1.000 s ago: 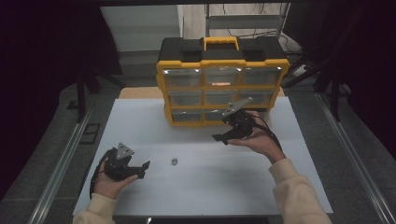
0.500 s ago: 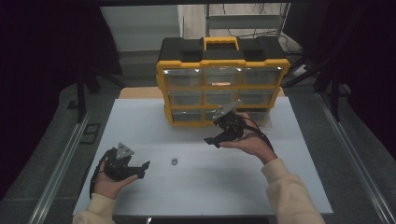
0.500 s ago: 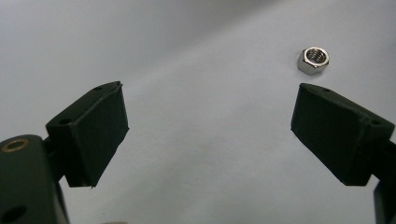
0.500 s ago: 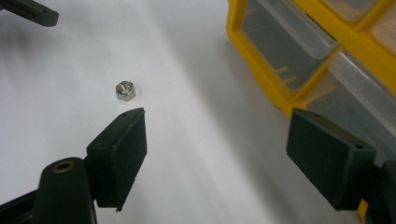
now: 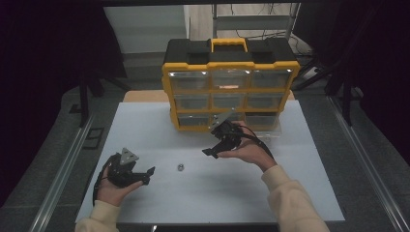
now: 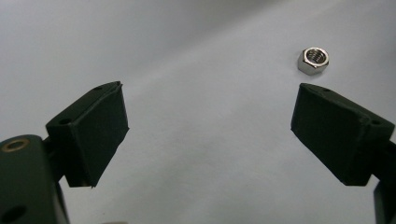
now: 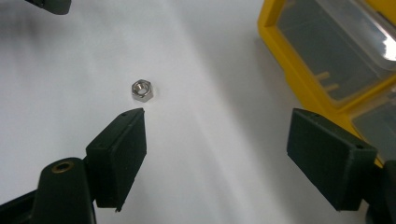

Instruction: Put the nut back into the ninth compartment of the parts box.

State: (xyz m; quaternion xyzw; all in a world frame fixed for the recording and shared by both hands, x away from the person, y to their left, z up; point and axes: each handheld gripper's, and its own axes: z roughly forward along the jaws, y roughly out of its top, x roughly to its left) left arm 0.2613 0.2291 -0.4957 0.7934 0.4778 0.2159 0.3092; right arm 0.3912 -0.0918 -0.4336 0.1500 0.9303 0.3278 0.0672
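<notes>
On the white table (image 5: 145, 140), nut (image 5: 180, 167) between 2 tools, left tool (image 5: 145, 175) and right tool (image 5: 209, 153) both released, empty.

Both hands held their grippers low, jaws apart and empty.

The left gripper (image 5: 145, 175) sat at about seven o'clock, cradled in an upturned left hand (image 5: 112, 186), jaws pointing toward three o'clock. The right gripper (image 5: 210, 152), near centre, was carried by the right hand (image 5: 249, 150), cream sleeve trailing to five o'clock, jaws aimed toward eight o'clock.
</notes>
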